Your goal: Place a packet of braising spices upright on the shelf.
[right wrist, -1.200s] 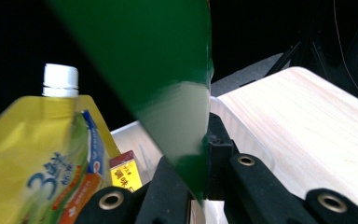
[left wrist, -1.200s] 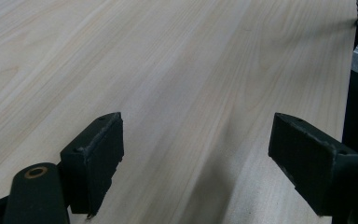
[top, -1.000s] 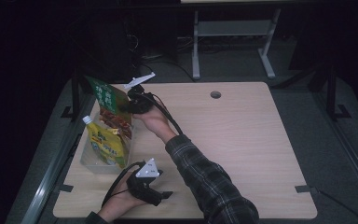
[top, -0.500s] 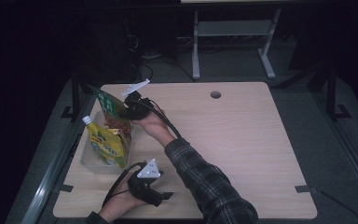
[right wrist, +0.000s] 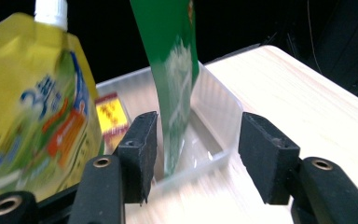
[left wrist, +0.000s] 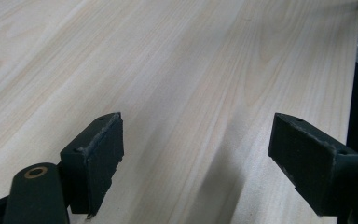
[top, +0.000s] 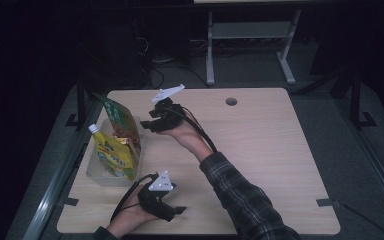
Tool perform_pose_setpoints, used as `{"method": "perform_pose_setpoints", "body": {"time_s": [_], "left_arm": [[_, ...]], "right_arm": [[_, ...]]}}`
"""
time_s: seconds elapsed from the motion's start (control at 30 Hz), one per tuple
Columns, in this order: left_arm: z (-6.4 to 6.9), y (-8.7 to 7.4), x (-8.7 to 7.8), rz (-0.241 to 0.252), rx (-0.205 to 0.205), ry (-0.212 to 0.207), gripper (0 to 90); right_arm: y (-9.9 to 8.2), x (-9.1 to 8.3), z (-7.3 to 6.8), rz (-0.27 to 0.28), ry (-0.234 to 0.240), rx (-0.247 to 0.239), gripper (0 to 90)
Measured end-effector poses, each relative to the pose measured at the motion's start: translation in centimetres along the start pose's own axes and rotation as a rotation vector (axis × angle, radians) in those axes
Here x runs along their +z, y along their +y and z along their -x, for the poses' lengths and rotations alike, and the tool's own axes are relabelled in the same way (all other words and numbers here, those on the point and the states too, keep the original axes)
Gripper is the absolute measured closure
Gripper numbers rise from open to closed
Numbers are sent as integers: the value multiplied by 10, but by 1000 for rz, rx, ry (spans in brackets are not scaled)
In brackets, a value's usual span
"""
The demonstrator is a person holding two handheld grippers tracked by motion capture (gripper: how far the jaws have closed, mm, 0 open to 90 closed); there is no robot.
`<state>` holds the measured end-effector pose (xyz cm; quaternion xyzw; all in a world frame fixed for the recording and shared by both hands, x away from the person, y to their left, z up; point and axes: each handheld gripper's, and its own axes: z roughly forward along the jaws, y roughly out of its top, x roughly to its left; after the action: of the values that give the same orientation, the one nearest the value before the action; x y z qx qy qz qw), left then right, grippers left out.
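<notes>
Right tool (top: 149,122) open above pale wooden table (top: 260,145)

- A light wooden table (top: 280,165) fills the middle of the frame, with a round cable hole (top: 231,101) near its far edge.
- Grey floor (top: 360,180) surrounds it, dim at right.
- A pale metal stand (top: 250,35) sits upper centre.
- Dark cables (top: 152,65) lie upper left, in shadow.

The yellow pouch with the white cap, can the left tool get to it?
Probably yes: the left tool is open over bare wooden table, and the yellow pouch stands close by in the clear plastic bin, nothing between.
</notes>
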<state>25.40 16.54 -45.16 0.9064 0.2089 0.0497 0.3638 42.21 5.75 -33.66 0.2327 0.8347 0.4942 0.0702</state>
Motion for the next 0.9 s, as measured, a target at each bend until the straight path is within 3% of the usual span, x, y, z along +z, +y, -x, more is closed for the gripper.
{"method": "perform_pose_setpoints", "body": {"time_s": [0.53, 0.9], "left_arm": [[-2, 0, 0, 15, -3, -10, 168], [-5, -1, 0, 23, -5, -9, 163]], "right_arm": [[-77, -91, 14, -27, -68, 30, 332], [-129, -136, 8, -71, -148, 66, 257]]}}
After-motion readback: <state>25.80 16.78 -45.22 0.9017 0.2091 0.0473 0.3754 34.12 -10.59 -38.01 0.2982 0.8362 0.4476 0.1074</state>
